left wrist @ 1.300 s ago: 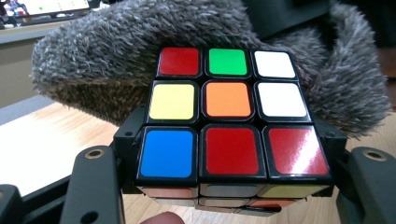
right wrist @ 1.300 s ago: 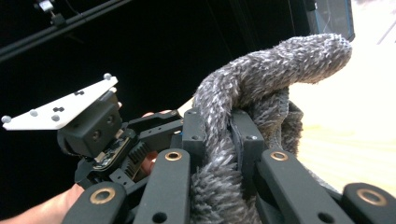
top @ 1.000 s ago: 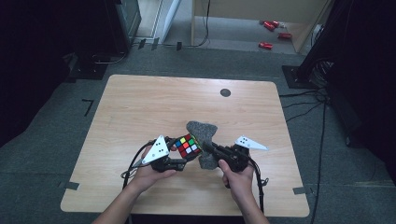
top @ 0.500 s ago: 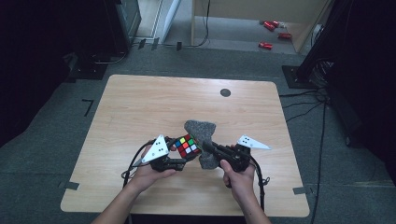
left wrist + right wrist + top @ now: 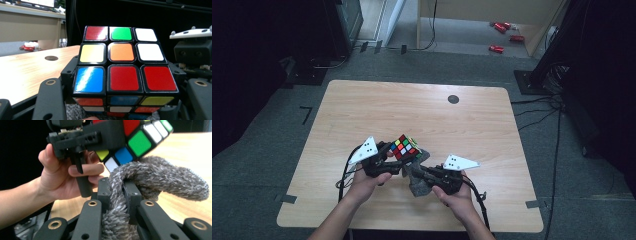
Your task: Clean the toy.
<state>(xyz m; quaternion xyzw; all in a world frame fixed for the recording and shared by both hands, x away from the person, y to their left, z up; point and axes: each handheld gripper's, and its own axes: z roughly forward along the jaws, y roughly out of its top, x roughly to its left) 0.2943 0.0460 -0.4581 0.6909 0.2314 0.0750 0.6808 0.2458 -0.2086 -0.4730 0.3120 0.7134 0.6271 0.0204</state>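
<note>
A scrambled Rubik's cube (image 5: 405, 146) is held above the front part of the wooden table (image 5: 422, 110), and my left gripper (image 5: 398, 159) is shut on its sides. In the left gripper view the cube (image 5: 122, 72) sits close up between the jaws, with a red, green and white top row. My right gripper (image 5: 418, 174) is shut on a grey fuzzy cloth (image 5: 417, 185) just below and in front of the cube. In the right gripper view the cloth (image 5: 160, 175) is pinched between the pads and curls to the right under the cube (image 5: 140, 142).
A round black grommet (image 5: 453, 99) sits in the far part of the table. Cables trail from both grippers over the front edge. Red objects (image 5: 502, 37) lie on the floor beyond the table. The left hand (image 5: 57, 177) wraps its gripper's handle.
The right gripper has drawn the grey cloth from behind the cube down and toward the person, so it now lies under the cube. The cube has shifted slightly left.
</note>
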